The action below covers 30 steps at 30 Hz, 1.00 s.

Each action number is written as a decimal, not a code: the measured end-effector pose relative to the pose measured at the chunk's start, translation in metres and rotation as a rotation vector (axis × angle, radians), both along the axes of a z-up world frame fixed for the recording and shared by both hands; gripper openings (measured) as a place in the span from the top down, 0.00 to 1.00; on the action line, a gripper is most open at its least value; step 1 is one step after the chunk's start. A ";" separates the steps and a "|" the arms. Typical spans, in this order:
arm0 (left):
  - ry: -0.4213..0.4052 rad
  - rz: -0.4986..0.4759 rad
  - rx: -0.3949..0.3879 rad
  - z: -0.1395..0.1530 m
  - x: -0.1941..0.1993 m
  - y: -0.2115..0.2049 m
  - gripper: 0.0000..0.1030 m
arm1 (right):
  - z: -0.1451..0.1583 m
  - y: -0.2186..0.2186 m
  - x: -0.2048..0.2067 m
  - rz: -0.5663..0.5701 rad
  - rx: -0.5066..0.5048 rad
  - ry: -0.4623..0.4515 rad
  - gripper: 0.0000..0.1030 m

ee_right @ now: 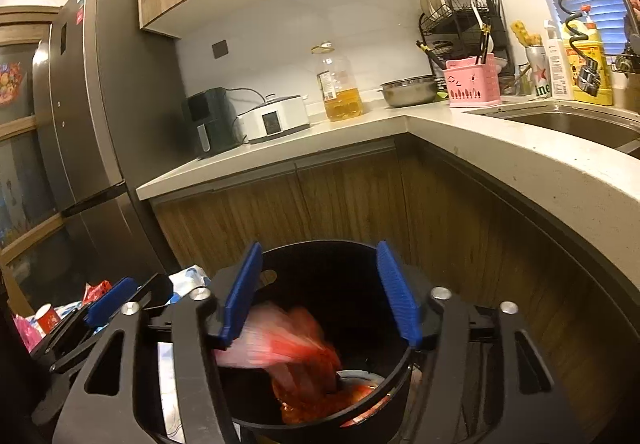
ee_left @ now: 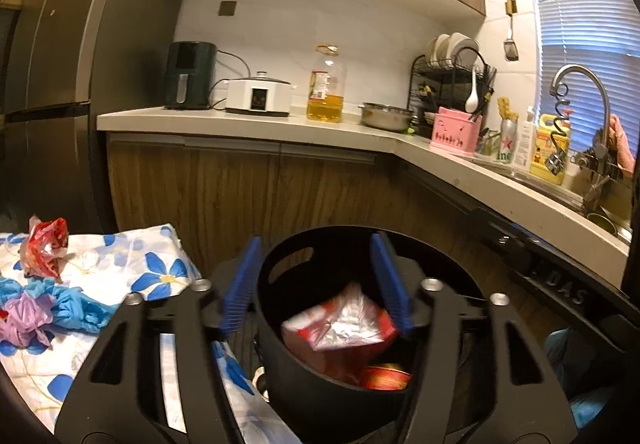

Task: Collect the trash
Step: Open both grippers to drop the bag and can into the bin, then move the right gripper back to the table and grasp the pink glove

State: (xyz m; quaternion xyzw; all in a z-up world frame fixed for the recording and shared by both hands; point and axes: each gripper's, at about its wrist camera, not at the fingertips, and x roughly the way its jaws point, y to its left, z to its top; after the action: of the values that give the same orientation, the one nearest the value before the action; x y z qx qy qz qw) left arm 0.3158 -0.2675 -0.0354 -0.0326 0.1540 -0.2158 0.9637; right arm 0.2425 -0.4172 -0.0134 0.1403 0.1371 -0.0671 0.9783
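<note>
Both grippers are hovering over the black bin (ee_left: 320, 344), which is sitting on the floor just beside the flower-patterned table (ee_left: 120, 268). The left gripper (ee_left: 316, 284) is holding its jaws spread with nothing between them, and the right gripper (ee_right: 320, 292) likewise. A red-and-silver wrapper (ee_left: 340, 324) is lying inside the bin, blurred in the right wrist view. A crumpled red wrapper (ee_left: 46, 248) and blue gloves (ee_left: 76, 304) are lying on the table.

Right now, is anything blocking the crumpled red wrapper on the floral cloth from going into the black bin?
Nothing visible does. The red wrapper lies uncovered on the floral cloth; the black bin beside it stands open-topped, only partly filled.
</note>
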 end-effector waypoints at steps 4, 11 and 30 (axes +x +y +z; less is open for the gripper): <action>0.004 0.035 0.006 0.002 -0.003 0.008 0.28 | 0.002 0.000 -0.006 -0.002 0.007 -0.005 0.34; 0.019 0.118 0.027 0.004 -0.020 0.030 0.16 | 0.005 0.010 -0.019 0.001 -0.009 -0.013 0.26; -0.015 0.416 0.045 0.003 -0.093 0.155 0.12 | 0.008 0.089 -0.053 0.112 -0.034 -0.043 0.23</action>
State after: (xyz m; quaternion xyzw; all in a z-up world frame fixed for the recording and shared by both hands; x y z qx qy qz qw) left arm 0.2225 -0.1125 -0.0326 -0.0406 0.1415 -0.0087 0.9891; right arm 0.1891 -0.3278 -0.0053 0.1174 0.1228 -0.0117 0.9854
